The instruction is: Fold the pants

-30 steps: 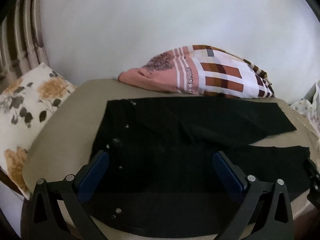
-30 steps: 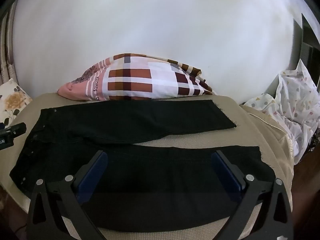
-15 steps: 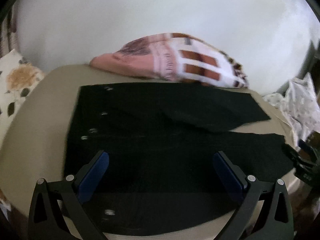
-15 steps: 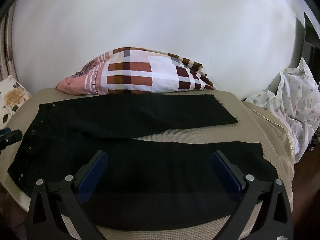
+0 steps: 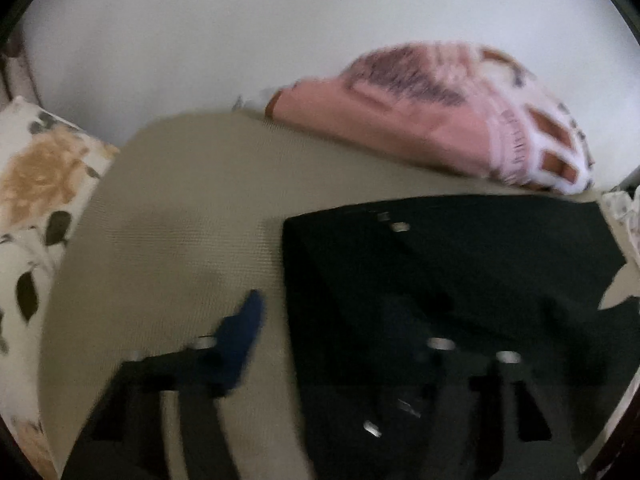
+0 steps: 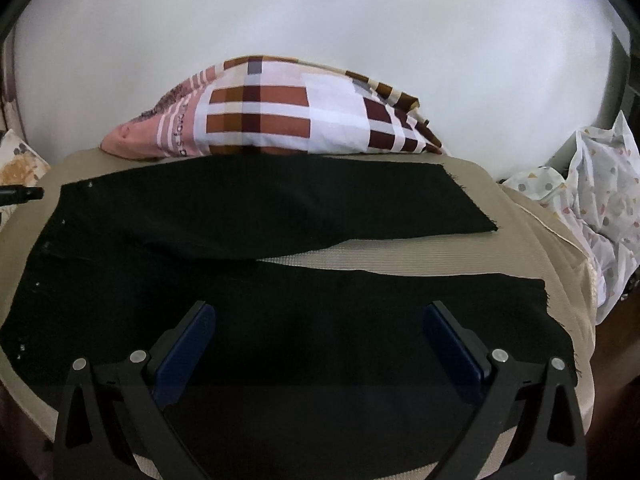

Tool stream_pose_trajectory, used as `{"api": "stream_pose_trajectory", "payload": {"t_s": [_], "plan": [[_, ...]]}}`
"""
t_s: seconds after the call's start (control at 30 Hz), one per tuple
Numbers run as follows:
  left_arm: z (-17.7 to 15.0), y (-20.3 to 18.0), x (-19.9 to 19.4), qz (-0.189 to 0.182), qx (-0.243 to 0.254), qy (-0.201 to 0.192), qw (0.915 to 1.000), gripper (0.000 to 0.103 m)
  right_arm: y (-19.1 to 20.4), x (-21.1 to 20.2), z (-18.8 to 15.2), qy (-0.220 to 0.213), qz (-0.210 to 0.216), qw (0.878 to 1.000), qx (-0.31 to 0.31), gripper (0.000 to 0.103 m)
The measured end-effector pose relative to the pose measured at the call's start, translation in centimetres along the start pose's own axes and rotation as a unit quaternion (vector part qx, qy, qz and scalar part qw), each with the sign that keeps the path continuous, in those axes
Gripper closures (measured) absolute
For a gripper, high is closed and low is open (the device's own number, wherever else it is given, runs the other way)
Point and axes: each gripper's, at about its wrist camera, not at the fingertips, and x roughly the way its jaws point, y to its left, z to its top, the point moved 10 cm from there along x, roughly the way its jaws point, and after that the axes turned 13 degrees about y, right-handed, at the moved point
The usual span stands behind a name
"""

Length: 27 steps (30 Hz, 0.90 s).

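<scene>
The black pants (image 6: 280,280) are lying flat on a beige bed (image 6: 528,240), waistband toward nine o'clock in the right wrist view and both legs running toward three o'clock. The far leg is lying at about twelve o'clock, just in front of a checked pillow (image 6: 272,116) that is resting against the white wall (image 6: 320,20). The near leg is stretching across the middle, its frayed hem ending near the bed's right edge. A narrow strip of bed is showing between the two legs.

The right gripper (image 6: 320,344) is hovering over the near leg with its jaws standing wide, nothing between the blue pads (image 6: 188,344).

The left wrist view is badly blurred. There the pants (image 5: 460,280) are filling the area from three to six o'clock, the waistband edge running up the middle with small metal studs (image 5: 400,226) glinting on it. The left gripper (image 5: 340,344) has just been closing its jaws, and they are now standing narrower, straddling the waistband edge: one blue pad (image 5: 240,336) is showing over bare bed at seven o'clock, the other is lost against the dark cloth. Whether the pads are pressing the fabric cannot be told.

A floral cushion (image 5: 36,208) is lying at nine o'clock in that view, and a crumpled spotted cloth (image 6: 596,204) is lying at three o'clock in the right wrist view.
</scene>
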Motion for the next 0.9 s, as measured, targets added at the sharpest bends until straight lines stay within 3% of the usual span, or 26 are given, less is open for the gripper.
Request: {"api": "stream_pose_trajectory", "payload": {"t_s": [0.07,0.2,0.3,0.43,0.5,0.63,0.67,0.7,0.73,0.8,0.9], "plan": [[1.0,1.0,1.6,-0.035,-0.007,0.01,0.9993,0.057,0.5,0.6,0.1,0.006,-0.001,1.0,-0.006,0.0],[2.6,1.9,3.3,-0.047,-0.014,0.012,0.9987,0.057,1.8,1.5,0.4,0.014,-0.007,1.0,-0.026,0.0],[3.2,1.9,5.1,-0.097,-0.021,0.039,0.9943,0.056,2.9,2.0,0.6,0.019,-0.011,0.999,-0.042,0.0],[4.2,1.1,6.0,-0.106,-0.002,0.039,0.9936,0.05,4.1,2.6,0.7,0.025,-0.015,0.998,-0.057,0.001],[4.9,0.7,6.2,-0.128,-0.007,0.043,0.9909,0.041,4.6,2.7,0.8,0.026,-0.017,0.998,-0.063,0.001],[6.1,0.0,6.4,-0.146,-0.026,0.038,0.9882,0.04,5.7,2.9,0.9,0.027,-0.01,0.997,-0.072,0.001],[6.1,-0.1,6.3,-0.144,-0.029,0.035,0.9885,0.047,6.0,2.9,0.9,0.027,-0.007,0.997,-0.074,0.001],[6.1,-0.3,6.3,-0.143,-0.029,0.034,0.9887,0.064,6.4,2.9,1.1,0.027,0.0,0.997,-0.077,0.001],[5.9,-0.4,5.9,-0.136,-0.031,0.027,0.9899,0.066,6.9,2.8,1.2,0.026,0.012,0.996,-0.081,0.001],[5.7,-0.9,4.8,-0.127,-0.037,0.004,0.9912,0.085,8.0,2.6,1.6,0.024,0.049,0.995,-0.083,0.001],[4.7,-1.6,1.6,-0.119,-0.048,-0.045,0.9908,0.087,9.6,2.1,3.1,0.033,0.164,0.984,-0.056,0.001]]}}
